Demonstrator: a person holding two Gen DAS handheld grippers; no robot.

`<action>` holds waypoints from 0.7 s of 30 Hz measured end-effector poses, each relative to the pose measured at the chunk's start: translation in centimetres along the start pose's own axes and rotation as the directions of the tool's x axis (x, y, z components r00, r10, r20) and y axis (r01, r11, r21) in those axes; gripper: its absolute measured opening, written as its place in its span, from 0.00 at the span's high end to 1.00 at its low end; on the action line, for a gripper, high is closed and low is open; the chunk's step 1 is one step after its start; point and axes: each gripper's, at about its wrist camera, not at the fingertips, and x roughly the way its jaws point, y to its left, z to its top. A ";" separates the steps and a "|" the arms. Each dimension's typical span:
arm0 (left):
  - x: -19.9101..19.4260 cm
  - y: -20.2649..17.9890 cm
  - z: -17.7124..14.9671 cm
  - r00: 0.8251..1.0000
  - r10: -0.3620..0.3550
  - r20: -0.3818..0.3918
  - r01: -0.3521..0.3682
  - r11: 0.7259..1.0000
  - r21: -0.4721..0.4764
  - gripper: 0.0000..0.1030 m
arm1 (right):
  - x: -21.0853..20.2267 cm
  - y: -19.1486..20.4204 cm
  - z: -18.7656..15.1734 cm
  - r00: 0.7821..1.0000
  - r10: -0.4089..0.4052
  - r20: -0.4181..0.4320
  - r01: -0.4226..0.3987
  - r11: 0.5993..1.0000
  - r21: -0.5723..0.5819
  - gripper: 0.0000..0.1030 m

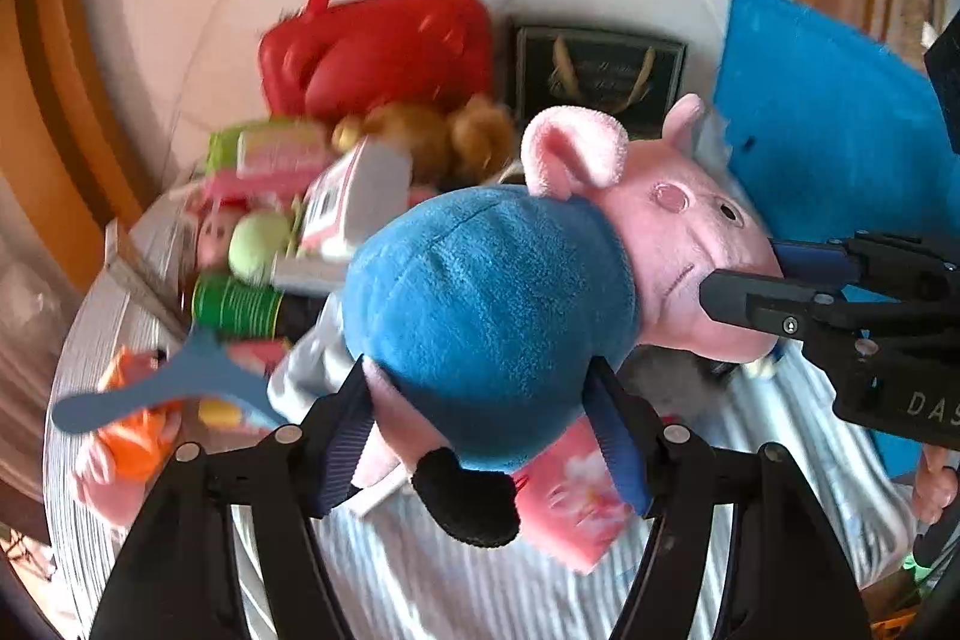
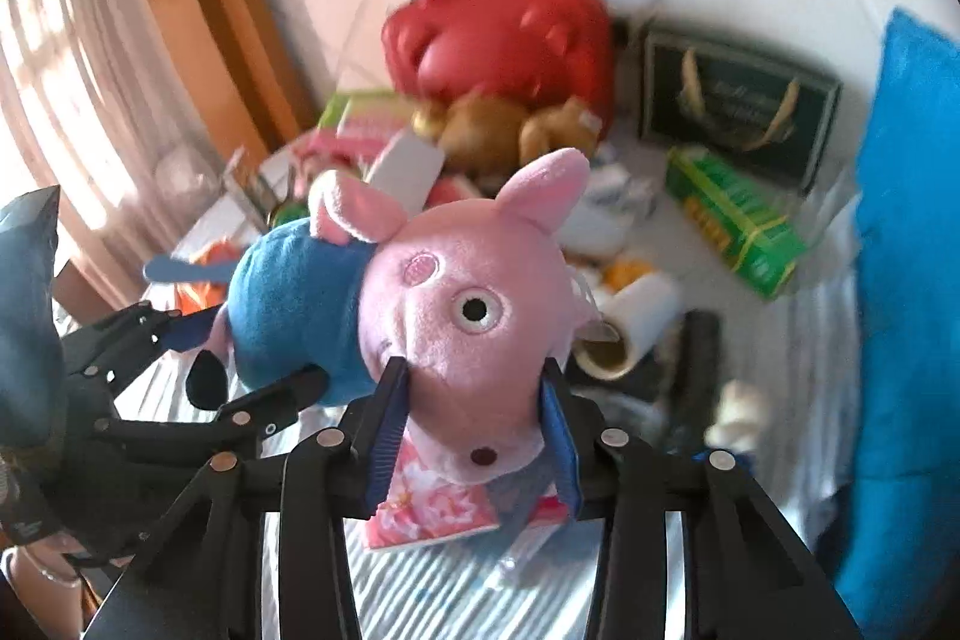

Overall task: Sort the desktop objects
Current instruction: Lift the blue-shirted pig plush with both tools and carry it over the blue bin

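A plush pig [image 1: 498, 304] with a pink head and blue body hangs in the air above the striped tablecloth [image 1: 420, 580]. My left gripper [image 1: 486, 436] is shut on its blue body near the legs. My right gripper [image 2: 474, 436] is shut on its pink snout, and it shows from the side in the left wrist view [image 1: 744, 280]. The pig [image 2: 456, 316] fills the middle of the right wrist view, and the left gripper [image 2: 252, 358] shows there on its body.
Behind stand a red handbag [image 1: 378, 46], a dark gift bag [image 1: 600, 70], a brown teddy [image 1: 432, 136] and several boxes. A blue cushion [image 1: 828, 112] is right. A green box [image 2: 732, 214], a paper roll [image 2: 630, 334] and a pink packet [image 2: 432, 508] lie on the cloth.
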 end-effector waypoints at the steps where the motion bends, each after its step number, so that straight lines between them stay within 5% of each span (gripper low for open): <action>1: -0.5 -0.5 0.5 1.000 -0.006 0.016 0.006 1.000 0.010 0.35 | -0.9 0.0 0.2 1.000 -0.012 0.015 0.012 1.000 -0.001 0.62; 7: -5.2 -3.8 4.0 0.985 -0.065 0.159 0.051 0.995 0.090 0.35 | -7.7 -0.9 1.2 0.985 -0.084 0.154 0.080 0.996 0.029 0.62; 12: -9.1 -8.5 7.5 0.951 -0.165 0.260 0.118 0.975 0.188 0.35 | -15.1 -2.7 1.7 0.946 -0.187 0.263 0.165 0.981 0.104 0.62; 16: -12.2 -13.8 10.4 0.906 -0.286 0.313 0.196 0.937 0.289 0.35 | -22.0 -5.0 1.3 0.900 -0.290 0.324 0.241 0.953 0.185 0.62; 21: -14.0 -22.1 13.0 0.862 -0.425 0.277 0.298 0.867 0.400 0.35 | -29.5 -9.3 -0.2 0.842 -0.428 0.328 0.343 0.895 0.286 0.62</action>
